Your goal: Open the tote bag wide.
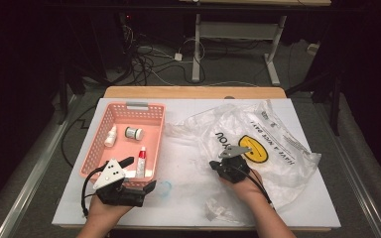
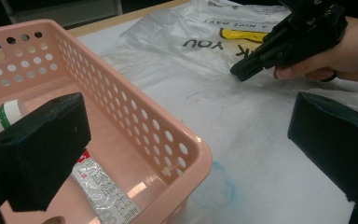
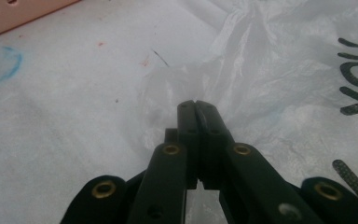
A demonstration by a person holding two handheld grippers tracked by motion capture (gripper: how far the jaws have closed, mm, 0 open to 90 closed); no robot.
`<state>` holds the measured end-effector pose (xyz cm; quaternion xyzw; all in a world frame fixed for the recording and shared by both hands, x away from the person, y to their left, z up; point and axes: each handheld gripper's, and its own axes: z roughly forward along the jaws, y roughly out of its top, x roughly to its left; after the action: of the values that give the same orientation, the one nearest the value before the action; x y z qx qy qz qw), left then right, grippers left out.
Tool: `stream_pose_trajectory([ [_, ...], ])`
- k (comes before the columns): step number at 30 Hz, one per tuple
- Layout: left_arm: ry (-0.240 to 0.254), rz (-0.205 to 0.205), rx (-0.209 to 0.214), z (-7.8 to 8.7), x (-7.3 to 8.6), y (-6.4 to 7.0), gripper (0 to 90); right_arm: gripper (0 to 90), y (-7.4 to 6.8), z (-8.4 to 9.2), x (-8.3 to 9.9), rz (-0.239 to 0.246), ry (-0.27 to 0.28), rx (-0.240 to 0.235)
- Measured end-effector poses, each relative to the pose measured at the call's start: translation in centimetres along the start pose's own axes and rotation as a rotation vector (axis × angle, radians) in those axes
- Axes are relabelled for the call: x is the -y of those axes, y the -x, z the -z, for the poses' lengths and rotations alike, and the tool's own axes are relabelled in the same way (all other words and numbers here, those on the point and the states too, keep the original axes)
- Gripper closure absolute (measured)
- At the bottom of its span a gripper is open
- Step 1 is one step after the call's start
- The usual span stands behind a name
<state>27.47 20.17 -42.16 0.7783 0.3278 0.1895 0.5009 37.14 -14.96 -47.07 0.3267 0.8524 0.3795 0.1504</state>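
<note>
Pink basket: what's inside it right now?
Inside the pink basket: a small white dropper bottle, a round white jar and a red-capped tube. The left gripper covers the near corner; anything there is hidden.

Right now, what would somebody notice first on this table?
Probably the clear plastic bag with a yellow smiley face, crumpled on the table's right half, where the right gripper has its jaws shut at the bag's edge. On the left sits a pink basket holding small bottles and a tube.

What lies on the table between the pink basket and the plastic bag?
In the high view, only bare white table top separates the pink basket from the plastic bag, apart from a faint blue ring mark near the basket's corner.
</note>
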Motion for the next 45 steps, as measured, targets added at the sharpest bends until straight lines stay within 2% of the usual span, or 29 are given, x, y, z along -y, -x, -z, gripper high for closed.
stream_pose_trajectory([
  [15, -0.005, -0.003, 0.008, -0.1, 0.0, 0.1, 0.0, 90.0, 1.0, 2.2, 0.0, -0.041, 0.12, -0.009],
  [24, -0.008, 0.0, 0.014, -0.2, 0.0, 0.1, 0.0, 90.0, 1.5, 3.5, 0.2, -0.055, 0.162, -0.011],
  [33, -0.006, 0.002, 0.018, -0.3, 0.1, 0.0, 0.0, 90.0, 2.0, 5.1, 0.1, -0.098, 0.221, 0.007],
  [45, -0.008, 0.003, 0.023, -0.5, 0.0, 0.1, 0.0, 90.0, 1.9, 8.4, -1.5, -0.11, 0.34, 0.042],
])
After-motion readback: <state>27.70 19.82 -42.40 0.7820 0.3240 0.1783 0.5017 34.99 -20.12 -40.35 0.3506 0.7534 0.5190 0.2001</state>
